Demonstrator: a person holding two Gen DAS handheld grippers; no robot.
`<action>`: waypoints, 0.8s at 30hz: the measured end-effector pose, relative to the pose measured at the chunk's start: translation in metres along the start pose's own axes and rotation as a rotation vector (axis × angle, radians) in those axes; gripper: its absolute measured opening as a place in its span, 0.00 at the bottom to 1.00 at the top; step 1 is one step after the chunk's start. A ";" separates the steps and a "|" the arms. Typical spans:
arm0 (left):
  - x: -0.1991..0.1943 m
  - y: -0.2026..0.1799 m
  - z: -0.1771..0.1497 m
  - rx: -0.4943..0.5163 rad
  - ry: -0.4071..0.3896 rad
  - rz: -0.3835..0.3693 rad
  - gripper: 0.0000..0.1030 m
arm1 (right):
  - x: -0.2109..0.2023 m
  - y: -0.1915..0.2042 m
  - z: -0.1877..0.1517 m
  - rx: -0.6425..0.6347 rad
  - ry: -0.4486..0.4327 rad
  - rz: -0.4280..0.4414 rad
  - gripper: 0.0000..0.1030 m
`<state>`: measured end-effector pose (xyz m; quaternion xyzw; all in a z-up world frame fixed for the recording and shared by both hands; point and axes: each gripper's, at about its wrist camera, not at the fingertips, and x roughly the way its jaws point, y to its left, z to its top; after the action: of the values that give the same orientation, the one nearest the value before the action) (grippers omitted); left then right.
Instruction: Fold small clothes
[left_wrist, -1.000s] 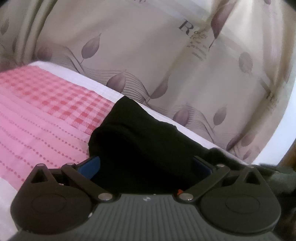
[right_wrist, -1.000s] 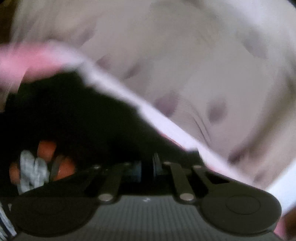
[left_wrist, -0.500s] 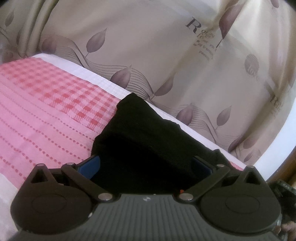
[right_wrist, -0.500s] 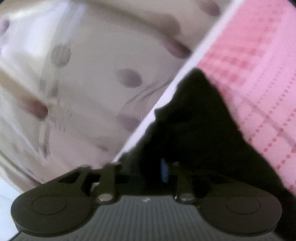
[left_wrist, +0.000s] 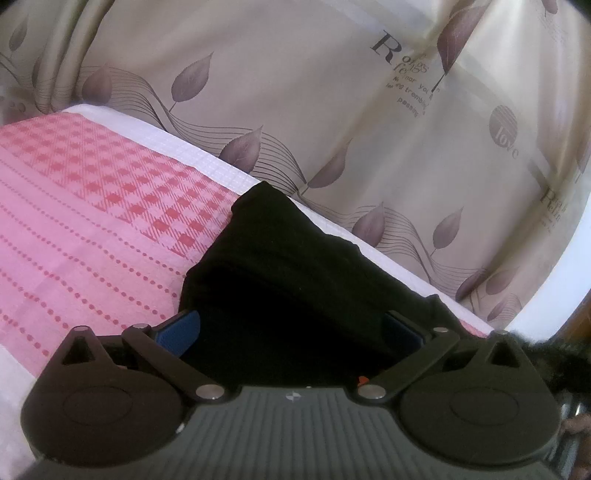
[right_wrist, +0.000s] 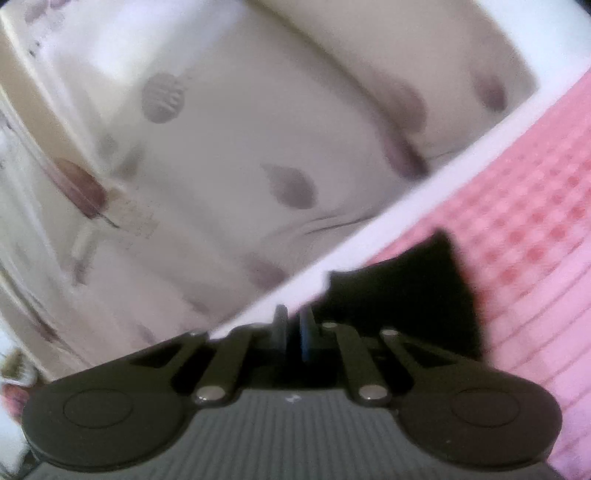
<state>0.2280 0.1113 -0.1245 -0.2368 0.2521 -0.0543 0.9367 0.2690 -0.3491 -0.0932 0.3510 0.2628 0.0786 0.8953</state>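
Note:
A black garment lies on the pink checked bed cover, its far end near the white bed edge. My left gripper is open, its blue-padded fingers spread wide, with the garment's near end between them. In the blurred, tilted right wrist view, my right gripper is nearly closed on a dark fold of the garment at the bed edge.
A beige curtain with leaf prints and lettering hangs just behind the bed. The white mattress edge runs diagonally along it. A dark fuzzy object shows at the far right of the left wrist view.
The right gripper has swung and rolled, so its view now tilts along the bed edge and shows less garment. The left gripper has hardly moved and stays open.

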 end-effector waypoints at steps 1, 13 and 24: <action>0.000 0.000 0.000 0.001 0.000 0.000 1.00 | 0.001 -0.006 -0.003 -0.021 0.019 -0.042 0.07; -0.001 0.000 0.000 0.001 0.004 -0.003 1.00 | -0.101 -0.032 -0.027 0.168 -0.050 0.099 0.14; -0.082 -0.021 -0.024 0.089 0.191 -0.146 1.00 | -0.265 -0.023 -0.100 -0.175 0.129 -0.066 0.86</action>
<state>0.1457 0.1008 -0.0963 -0.2063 0.3197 -0.1558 0.9116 -0.0098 -0.3934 -0.0603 0.2569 0.3237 0.0940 0.9057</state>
